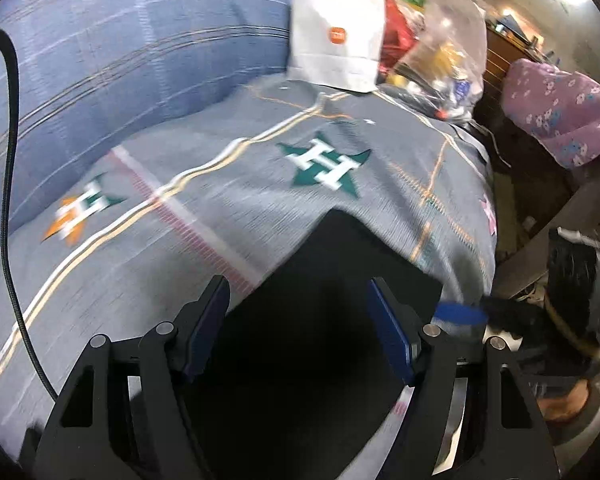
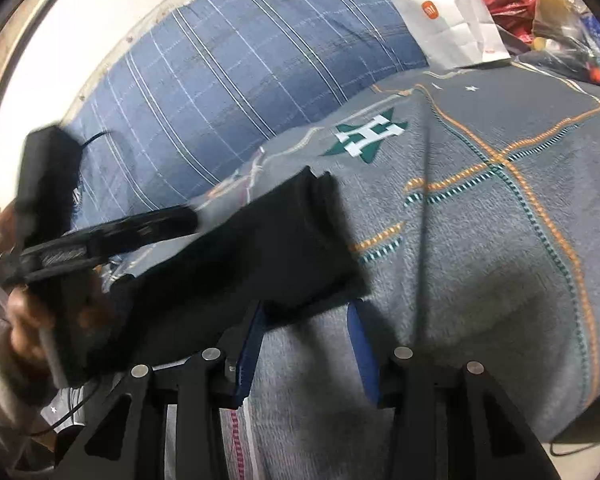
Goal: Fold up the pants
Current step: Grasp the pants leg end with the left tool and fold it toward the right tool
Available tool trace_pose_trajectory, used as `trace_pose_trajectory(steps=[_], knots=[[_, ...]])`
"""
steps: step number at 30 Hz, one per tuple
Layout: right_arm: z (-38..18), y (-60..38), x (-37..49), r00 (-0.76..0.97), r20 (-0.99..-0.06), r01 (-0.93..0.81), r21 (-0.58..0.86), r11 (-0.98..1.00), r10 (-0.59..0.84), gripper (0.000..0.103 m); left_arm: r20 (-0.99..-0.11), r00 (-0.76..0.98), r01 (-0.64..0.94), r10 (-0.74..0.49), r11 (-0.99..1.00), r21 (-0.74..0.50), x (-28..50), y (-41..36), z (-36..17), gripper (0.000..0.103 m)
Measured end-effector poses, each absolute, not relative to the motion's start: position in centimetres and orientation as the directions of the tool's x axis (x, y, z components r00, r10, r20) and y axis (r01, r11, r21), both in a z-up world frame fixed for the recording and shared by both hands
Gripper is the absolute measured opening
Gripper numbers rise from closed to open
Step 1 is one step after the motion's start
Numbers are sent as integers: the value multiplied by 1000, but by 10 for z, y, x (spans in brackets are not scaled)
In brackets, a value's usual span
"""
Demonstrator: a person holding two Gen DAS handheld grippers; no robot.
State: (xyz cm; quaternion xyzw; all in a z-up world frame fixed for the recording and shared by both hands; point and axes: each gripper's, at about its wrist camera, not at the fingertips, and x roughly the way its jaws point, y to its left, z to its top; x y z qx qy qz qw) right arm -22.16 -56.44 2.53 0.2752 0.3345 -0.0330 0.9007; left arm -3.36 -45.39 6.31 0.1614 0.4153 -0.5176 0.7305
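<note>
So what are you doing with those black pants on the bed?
A person is folding black pants on a grey blanket spread over the bed, with a two-finger gripper in each hand. Both the left gripper and the right gripper are open, so neither is pinching the cloth. The pants lie in a folded, flat bundle just ahead of the fingers. A white paper bag stands at the far end.

One black pants point(image 2: 260, 248), two grippers point(image 1: 298, 300) point(image 2: 306, 320), one white bag point(image 1: 338, 36), perhaps two plastic bags point(image 1: 444, 36)
</note>
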Motion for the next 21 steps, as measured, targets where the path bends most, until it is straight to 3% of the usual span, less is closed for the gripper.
trace_pose_trajectory(steps=[7,11,13,14,17,21], knots=[[17,-568,-217,836,-530,203,539,818,142,44,-826,40,905,-563,371,-209,-26,-517,36,71],[14,-564,-210,861,-493,189,539,821,125,44,-810,46,920,-585,340,-194,-33,-531,33,72],[14,-561,-207,869,-480,183,539,822,121,40,-805,43,929,-592,319,-186,-38,-534,33,61],[14,-560,-205,868,-483,187,536,823,117,26,-802,38,933,-597,307,-185,-40,-534,33,45],[17,-563,-197,861,-488,190,567,802,141,15,-796,5,917,-605,319,-237,-34,-527,37,28],[55,-545,-198,873,-466,129,506,853,144,14,-736,-2,876,-677,354,-328,-20,-486,69,23]])
